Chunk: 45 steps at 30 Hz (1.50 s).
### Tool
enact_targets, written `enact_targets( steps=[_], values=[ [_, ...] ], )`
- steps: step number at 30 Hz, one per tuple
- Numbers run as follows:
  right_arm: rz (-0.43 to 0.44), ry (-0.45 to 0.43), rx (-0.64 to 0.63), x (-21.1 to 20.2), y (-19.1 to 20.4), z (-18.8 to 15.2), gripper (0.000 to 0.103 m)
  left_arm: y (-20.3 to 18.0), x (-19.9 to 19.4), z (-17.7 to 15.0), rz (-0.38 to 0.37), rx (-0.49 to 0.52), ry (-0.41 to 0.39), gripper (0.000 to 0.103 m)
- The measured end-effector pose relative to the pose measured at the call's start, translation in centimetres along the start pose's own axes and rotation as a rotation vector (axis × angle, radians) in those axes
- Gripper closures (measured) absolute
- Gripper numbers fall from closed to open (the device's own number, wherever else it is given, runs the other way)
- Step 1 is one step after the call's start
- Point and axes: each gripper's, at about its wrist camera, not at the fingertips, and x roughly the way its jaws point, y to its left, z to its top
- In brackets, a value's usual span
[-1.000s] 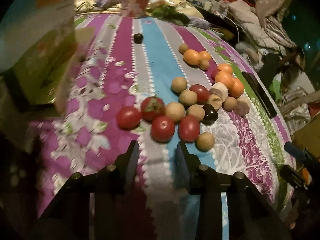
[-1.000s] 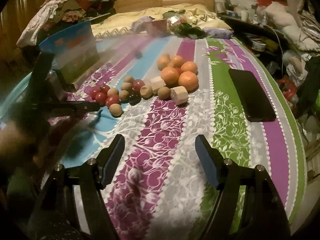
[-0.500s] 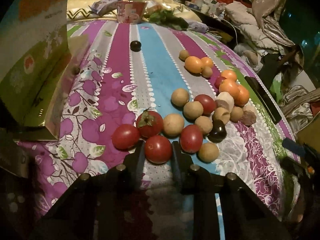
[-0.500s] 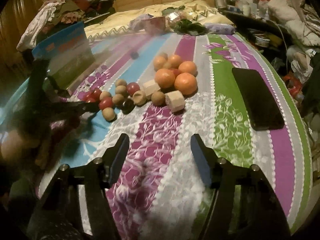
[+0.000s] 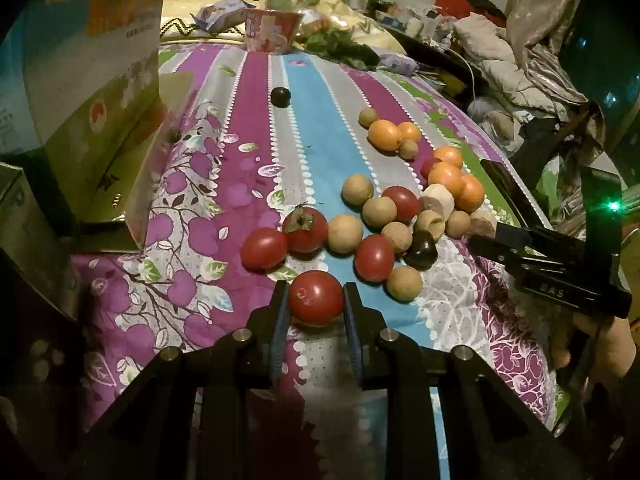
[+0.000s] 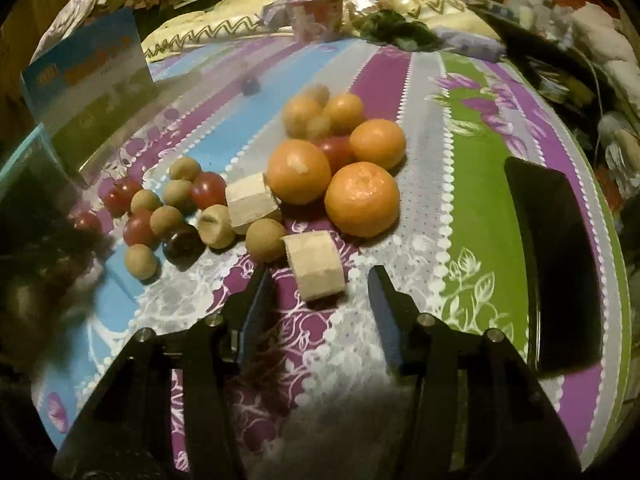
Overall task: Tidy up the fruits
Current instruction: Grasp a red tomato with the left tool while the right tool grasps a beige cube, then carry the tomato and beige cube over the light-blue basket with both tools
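Fruit lies loose on a striped bedspread. My left gripper is shut on a red tomato at the near edge of the pile. Other tomatoes, tan round fruits, a dark plum and oranges lie beyond it. My right gripper is open, its fingers on either side of a pale cut chunk, not touching it. Oranges and a second chunk lie just past it.
An open cardboard box stands at the left. A lone dark plum lies farther up the bed. A black phone lies on the green stripe at the right. A pink cup and packets sit at the far end.
My left gripper moved forward and closed on the nearest tomato. My right gripper moved forward and left until the pale chunk sat between its open fingers.
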Motion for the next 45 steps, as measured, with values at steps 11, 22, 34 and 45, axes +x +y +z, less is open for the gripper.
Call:
enact_targets(
  steps=[11, 22, 34, 45],
  values=[
    [-0.081, -0.008, 0.094, -3.8, 1.8, 0.4, 0.083, -0.7, -3.1, 0.9, 0.063, -0.022, -0.011, 0.077],
    [-0.03, -0.125, 0.06, -10.7, 10.0, 4.6, 0.083, 2.3, -14.9, 2.7, 0.178, -0.11, -0.13, 0.077],
    [0.129, -0.16, -0.079, -11.3, 22.3, 10.2, 0.083, 13.6, -25.8, 1.1, 0.355, -0.297, -0.221, 0.077],
    [0.25, -0.14, -0.202, -10.3, 33.2, 13.8, 0.083, 20.6, -31.3, -0.4, 0.425, -0.38, -0.266, 0.077]
  ],
)
